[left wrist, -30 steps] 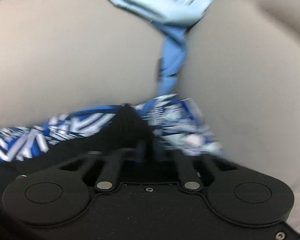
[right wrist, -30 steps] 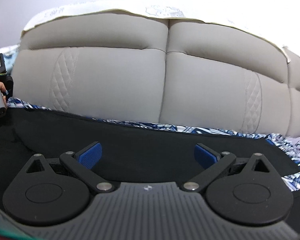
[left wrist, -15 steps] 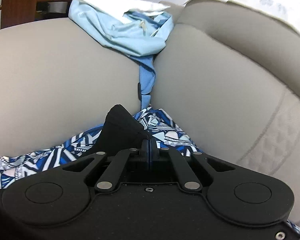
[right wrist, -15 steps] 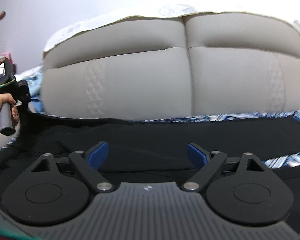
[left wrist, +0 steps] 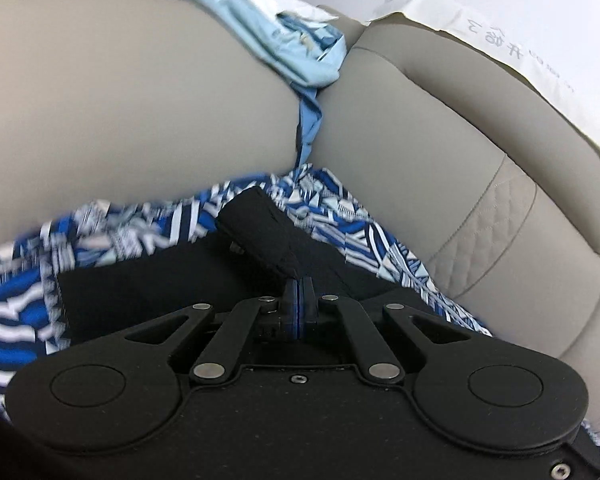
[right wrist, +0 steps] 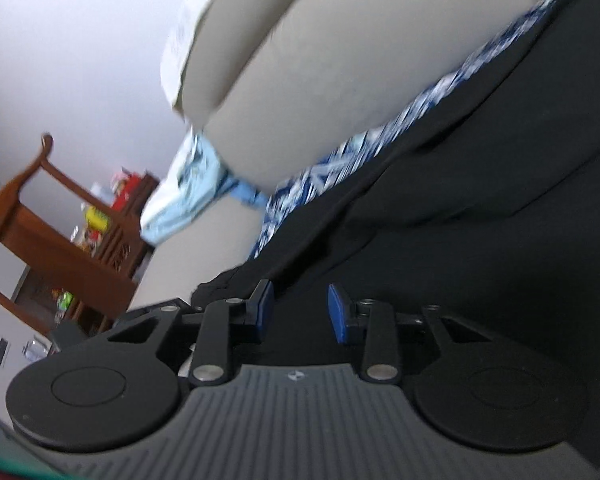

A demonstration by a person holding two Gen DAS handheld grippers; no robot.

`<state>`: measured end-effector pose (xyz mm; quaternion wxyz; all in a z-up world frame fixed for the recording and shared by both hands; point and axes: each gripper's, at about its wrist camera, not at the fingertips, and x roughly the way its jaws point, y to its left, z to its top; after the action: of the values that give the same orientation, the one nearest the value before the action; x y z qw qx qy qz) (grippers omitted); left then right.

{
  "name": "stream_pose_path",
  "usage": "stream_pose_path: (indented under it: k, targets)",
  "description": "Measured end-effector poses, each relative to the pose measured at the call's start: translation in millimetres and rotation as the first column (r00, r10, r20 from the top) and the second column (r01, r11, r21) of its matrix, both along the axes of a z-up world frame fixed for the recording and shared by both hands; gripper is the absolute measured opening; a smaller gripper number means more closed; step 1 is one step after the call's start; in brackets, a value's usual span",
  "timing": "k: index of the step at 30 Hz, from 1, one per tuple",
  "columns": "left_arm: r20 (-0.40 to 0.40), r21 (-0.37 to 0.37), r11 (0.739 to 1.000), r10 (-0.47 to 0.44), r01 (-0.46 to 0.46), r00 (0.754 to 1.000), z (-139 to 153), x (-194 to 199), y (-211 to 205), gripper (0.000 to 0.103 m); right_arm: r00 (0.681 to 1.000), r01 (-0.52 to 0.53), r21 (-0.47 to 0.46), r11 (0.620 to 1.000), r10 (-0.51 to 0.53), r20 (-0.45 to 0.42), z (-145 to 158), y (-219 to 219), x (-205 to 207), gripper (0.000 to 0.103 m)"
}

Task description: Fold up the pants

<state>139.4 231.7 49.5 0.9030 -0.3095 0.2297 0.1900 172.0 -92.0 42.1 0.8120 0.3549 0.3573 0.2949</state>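
Note:
The black pants [left wrist: 148, 288] lie on a blue-and-white patterned cloth [left wrist: 340, 216] over a grey sofa seat. My left gripper [left wrist: 298, 300] is shut on a fold of the black pants, which rises as a dark ridge [left wrist: 260, 228] just ahead of the fingers. In the right wrist view the pants [right wrist: 480, 216] spread wide across the frame. My right gripper [right wrist: 300, 312] hangs low over them, tilted, its blue pads [right wrist: 338, 314] partly apart with black fabric showing between them.
The grey sofa backrest [left wrist: 440, 152] rises behind. A light blue garment [left wrist: 284, 52] is wedged in the cushion gap; it also shows in the right wrist view [right wrist: 188, 196]. A wooden shelf unit [right wrist: 60, 232] stands at the left beyond the sofa.
My right gripper swung left and rolled, and its pads came closer together. My left gripper stayed shut on the pants while the view shifted slightly.

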Motion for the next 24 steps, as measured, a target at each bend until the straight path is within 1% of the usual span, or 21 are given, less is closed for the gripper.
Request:
stream_pose_path:
  k: [2,4,5,6,7,8,11,12,13,14,15,16,17,19,21,23,24]
  targets:
    - [0.025,0.003,1.000,-0.005,0.005,1.000,-8.4,-5.3,4.1,0.001,0.999,-0.024,-0.012,1.000,0.024,-0.027,-4.4,29.2,9.5,0.043]
    - [0.045,0.037,0.999,-0.018,0.016,0.999,-11.2,-7.7,7.1,0.001,0.998,-0.041,-0.013,0.999,0.040,-0.055,-10.2,54.1,21.3,0.047]
    - [0.049,0.032,0.999,-0.026,0.024,0.998,-10.9,-8.1,10.0,0.001,0.996,-0.048,-0.018,0.999,0.047,-0.071,-14.2,66.4,28.5,0.048]
    - [0.055,0.005,0.999,-0.034,0.034,0.998,-9.5,-8.2,14.4,0.001,0.995,-0.051,-0.027,0.998,0.048,-0.085,-17.0,78.2,35.4,0.049]
    - [0.064,-0.011,0.999,-0.043,0.044,0.997,-6.9,-5.6,17.2,0.001,0.995,-0.049,-0.037,0.998,0.045,-0.094,-19.2,89.5,42.2,0.052]
    - [0.069,-0.016,0.999,-0.047,0.048,0.997,-4.4,-3.8,20.2,0.001,0.994,-0.040,-0.046,0.998,0.035,-0.107,-22.5,98.8,49.1,0.059]
    - [0.051,-0.040,0.997,-0.057,0.060,0.997,-1.8,-0.2,25.6,0.001,0.991,0.017,-0.042,0.999,-0.022,-0.128,-30.3,120.2,69.5,0.065]
    - [0.046,-0.051,0.997,-0.060,0.062,0.997,-2.1,-0.1,26.7,0.001,0.991,0.034,-0.045,0.998,-0.039,-0.130,-31.8,125.0,75.3,0.065]
    - [0.041,-0.059,0.996,-0.061,0.063,0.997,-2.6,-0.1,27.8,0.001,0.990,0.052,-0.047,0.998,-0.057,-0.127,-32.0,127.4,80.1,0.063]
    - [0.036,-0.064,0.996,-0.063,0.065,0.997,-2.9,0.4,28.3,0.001,0.989,0.066,-0.048,0.997,-0.071,-0.126,-31.1,129.4,84.5,0.050]
    - [0.033,-0.070,0.995,-0.066,0.068,0.997,-3.8,0.1,28.8,0.001,0.987,0.081,-0.058,0.995,-0.088,-0.135,-30.2,130.3,88.7,0.041]
    - [0.032,-0.081,0.994,-0.070,0.072,0.997,-4.8,-1.0,29.9,0.002,0.983,0.098,-0.067,0.993,-0.107,-0.146,-29.6,130.7,92.8,0.018]
    - [0.033,-0.098,0.992,-0.078,0.080,0.996,-6.3,-2.3,31.1,0.002,0.978,0.120,-0.075,0.990,-0.131,-0.162,-28.7,130.6,95.0,0.011]
    - [0.035,-0.143,0.986,-0.087,0.091,0.996,-10.5,-7.8,33.9,0.004,0.975,0.139,-0.071,0.988,-0.149,-0.164,-26.1,128.9,93.7,0.007]
    - [0.042,-0.179,0.977,-0.108,0.114,0.993,-15.2,-18.4,33.6,0.011,0.981,0.148,-0.099,0.984,-0.159,-0.114,-16.7,127.5,81.4,0.007]
    - [0.074,-0.227,0.962,-0.138,0.151,0.988,-20.6,-31.7,32.3,0.014,0.986,0.145,-0.129,0.981,-0.155,-0.065,-7.0,128.7,69.4,0.006]
    - [0.090,-0.247,0.954,-0.151,0.169,0.984,-23.3,-36.1,32.2,0.023,0.988,0.140,-0.137,0.981,-0.147,-0.043,-1.7,129.3,61.9,0.006]
